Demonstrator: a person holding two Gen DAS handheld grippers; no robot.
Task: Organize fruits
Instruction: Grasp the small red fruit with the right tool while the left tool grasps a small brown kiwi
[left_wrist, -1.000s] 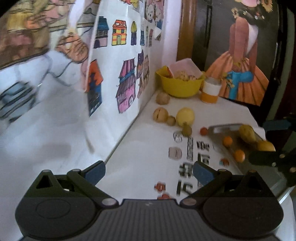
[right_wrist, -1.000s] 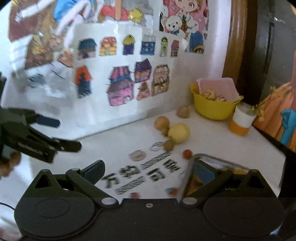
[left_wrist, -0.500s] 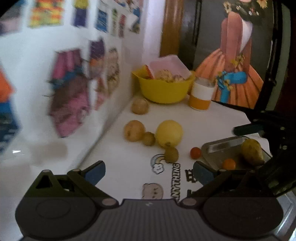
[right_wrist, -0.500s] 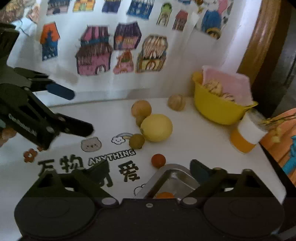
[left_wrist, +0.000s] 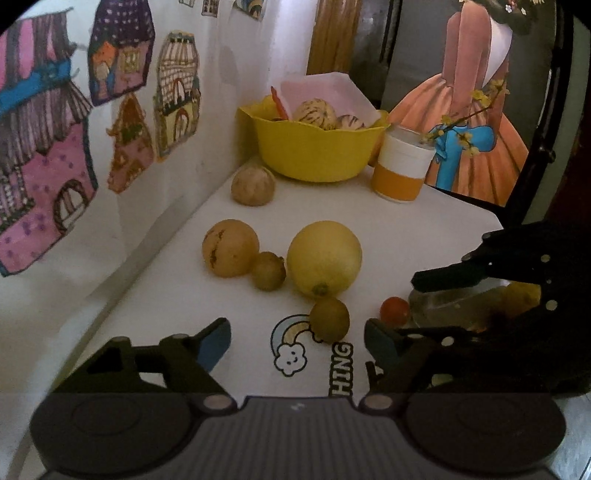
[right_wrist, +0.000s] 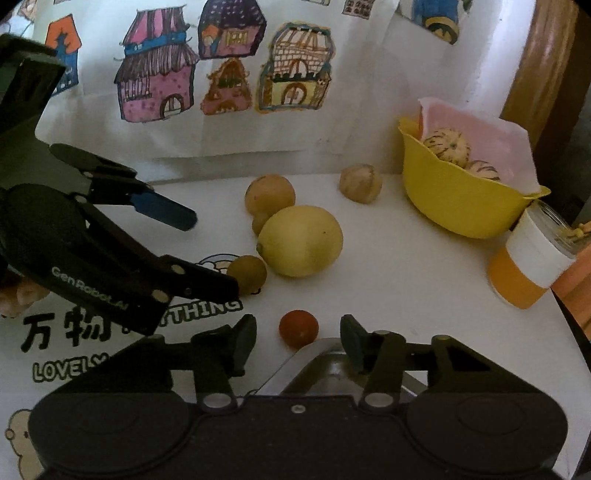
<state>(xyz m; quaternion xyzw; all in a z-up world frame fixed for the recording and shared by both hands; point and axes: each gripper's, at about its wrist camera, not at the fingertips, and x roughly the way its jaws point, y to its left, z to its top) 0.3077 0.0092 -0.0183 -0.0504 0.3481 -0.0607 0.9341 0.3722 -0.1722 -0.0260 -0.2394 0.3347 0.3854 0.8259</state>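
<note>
The left gripper is spread wide and empty, its blue-padded fingers low over the white tabletop with a small greenish-brown fruit just ahead between them. The right gripper is also open with nothing in it, a small red fruit lying just beyond its fingertips and the rim of a metal tray directly under its right finger.

Past these sit a large yellow lemon, a second small greenish fruit touching a round tan fruit, and a wrinkled brown fruit near the back edge by a yellow bowl holding striped fruits. An orange-and-white cup stands just beside the bowl.

Only the left wrist view shows inside the tray, where yellow fruit lies, dim and partly hidden by the right gripper. Only the right wrist view shows "GenRobot.AI" printed on the left gripper's finger, fingertips of the holding hand, and the tabletop print "LOVELY" with Chinese characters. The left view reads "HING"; the right reads "THING".
</note>
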